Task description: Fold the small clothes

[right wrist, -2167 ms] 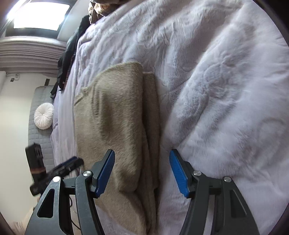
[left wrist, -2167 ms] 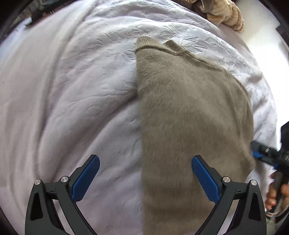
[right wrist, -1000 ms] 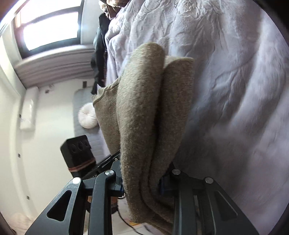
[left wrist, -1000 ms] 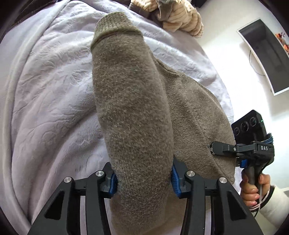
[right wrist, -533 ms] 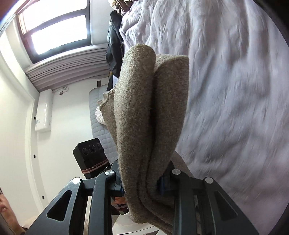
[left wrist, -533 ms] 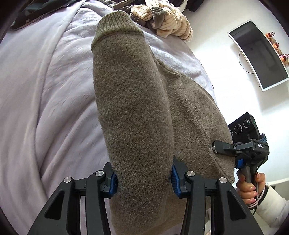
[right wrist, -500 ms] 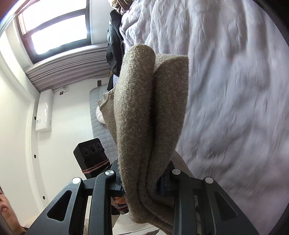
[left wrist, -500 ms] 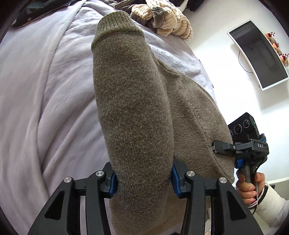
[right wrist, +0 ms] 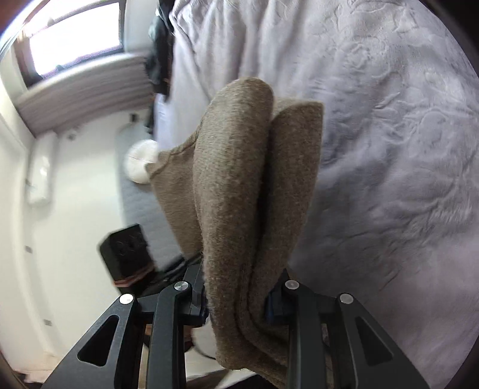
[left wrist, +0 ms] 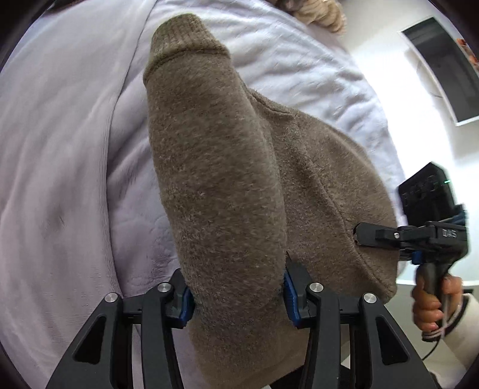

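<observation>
The sweater point(left wrist: 215, 179) is already doubled lengthwise, its layers stacked into a thick roll, so the first folds look done; what seems left is bringing the lifted end over to halve it and laying it flat on the bed point(left wrist: 60, 149). Both tools have it off the bedding now. The left tool point(left wrist: 236, 294) is clenched on one end of the bundle, blue pads pressing in from either side, and the knit runs forward from between the fingers up to a ribbed band at the far tip. The right tool point(right wrist: 238, 303) is likewise clamped on the other end, with two or three layers pinched together and a loose edge drooping below the fingers. In the left view the right tool point(left wrist: 371, 236) bites the sweater's far edge, held by the person's hand point(left wrist: 434, 305). So the garment spans between the two tools, hanging over the near side of the bed, with the pale quilt under and beyond it. Whether any part touches the quilt cannot be told, since the cloth hides its own underside. A striped garment point(left wrist: 317, 15) lies at the bed's far edge, well apart.
</observation>
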